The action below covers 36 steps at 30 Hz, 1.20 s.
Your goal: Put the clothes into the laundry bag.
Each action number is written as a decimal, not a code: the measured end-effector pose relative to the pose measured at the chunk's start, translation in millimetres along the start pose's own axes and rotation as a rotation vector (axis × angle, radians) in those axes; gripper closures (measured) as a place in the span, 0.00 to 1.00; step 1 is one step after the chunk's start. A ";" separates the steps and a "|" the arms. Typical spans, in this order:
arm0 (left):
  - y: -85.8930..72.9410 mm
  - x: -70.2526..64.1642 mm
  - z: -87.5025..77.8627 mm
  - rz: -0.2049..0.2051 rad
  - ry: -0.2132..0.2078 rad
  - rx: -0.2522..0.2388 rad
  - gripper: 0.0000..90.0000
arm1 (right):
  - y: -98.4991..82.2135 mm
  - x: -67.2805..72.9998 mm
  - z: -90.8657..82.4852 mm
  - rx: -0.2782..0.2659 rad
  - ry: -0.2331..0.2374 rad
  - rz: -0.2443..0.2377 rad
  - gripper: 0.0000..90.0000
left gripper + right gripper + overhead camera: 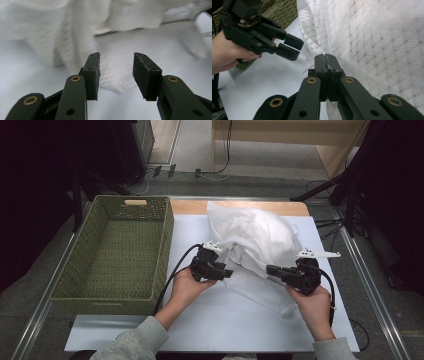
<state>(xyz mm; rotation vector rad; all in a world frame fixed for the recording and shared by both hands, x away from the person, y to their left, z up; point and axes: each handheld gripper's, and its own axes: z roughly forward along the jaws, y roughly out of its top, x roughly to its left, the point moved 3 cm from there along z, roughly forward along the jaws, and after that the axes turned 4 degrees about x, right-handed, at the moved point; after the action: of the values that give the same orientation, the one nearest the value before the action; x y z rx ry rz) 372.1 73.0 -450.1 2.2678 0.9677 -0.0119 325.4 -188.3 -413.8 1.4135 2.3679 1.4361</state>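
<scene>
Lay heaped on the white table cover (210, 320), beside the woven basket (115, 255): a white mesh cloth (255, 240). Right gripper (327, 60) clamped on a fold; left gripper (116, 72) parted, empty, facing a flat layer. Best pinched at that layer's edge, clear of the heap.

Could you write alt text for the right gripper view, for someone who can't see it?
The right gripper, its two black jaws pressed together, pinches a fold of white mesh cloth that hangs across the right side. At upper left, a hand holds the left gripper, jaws apart, above the white table, with a green woven basket behind.
</scene>
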 end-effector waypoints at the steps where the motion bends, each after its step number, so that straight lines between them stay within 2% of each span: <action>1: -0.4 2.0 0.9 -0.002 0.009 0.007 0.65 | 0.0 -0.1 0.2 0.001 0.000 -0.001 1.00; 3: -0.4 11.1 7.7 -0.033 0.041 0.001 0.65 | 0.1 -0.2 0.3 0.001 0.001 -0.002 1.00; 4: 0.0 15.2 10.9 -0.048 0.040 -0.005 0.64 | 0.2 -0.3 0.3 0.001 0.001 -0.002 1.00; 6: 1.1 20.6 16.4 -0.080 0.022 -0.011 0.64 | 0.3 -0.1 0.4 0.001 0.002 -0.002 1.00; 7: 2.8 22.6 21.0 -0.100 0.000 -0.015 0.64 | 0.4 0.1 0.4 0.000 0.003 -0.001 1.00; 9: 6.5 23.2 28.4 -0.089 0.018 -0.009 0.65 | 0.5 0.1 0.8 0.000 0.004 -0.003 1.00; 10: 8.2 23.5 30.9 -0.084 0.029 -0.008 0.69 | 0.5 0.2 0.9 0.000 0.004 -0.003 1.00; 12: 10.7 23.7 32.7 -0.090 0.023 -0.013 0.80 | 0.3 0.4 1.1 0.004 0.005 -0.004 1.00; 14: 10.8 21.2 28.9 -0.098 -0.011 -0.022 0.96 | 0.2 0.0 1.0 0.002 0.004 -0.006 1.00; 19: -0.1 2.3 3.8 -0.062 -0.055 -0.039 0.98 | -0.3 -3.1 1.4 0.009 -0.002 -0.002 1.00; 24: -27.1 -20.0 -26.3 -0.023 -0.085 -0.049 0.98 | 0.2 -2.0 4.4 0.019 -0.001 -0.006 1.00; 31: -54.3 -40.8 -65.6 -0.012 -0.115 -0.098 0.98 | 0.6 0.1 8.2 0.036 0.001 -0.015 1.00; 36: -81.9 -43.8 -83.0 -0.034 -0.102 -0.072 0.98 | 0.8 0.1 7.8 0.038 0.006 -0.017 1.00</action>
<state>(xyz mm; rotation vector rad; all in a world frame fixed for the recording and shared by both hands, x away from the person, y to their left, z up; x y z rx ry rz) 267.7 134.4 -421.1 2.1636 0.9380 -0.1054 329.4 -182.7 -417.7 1.3953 2.4175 1.4006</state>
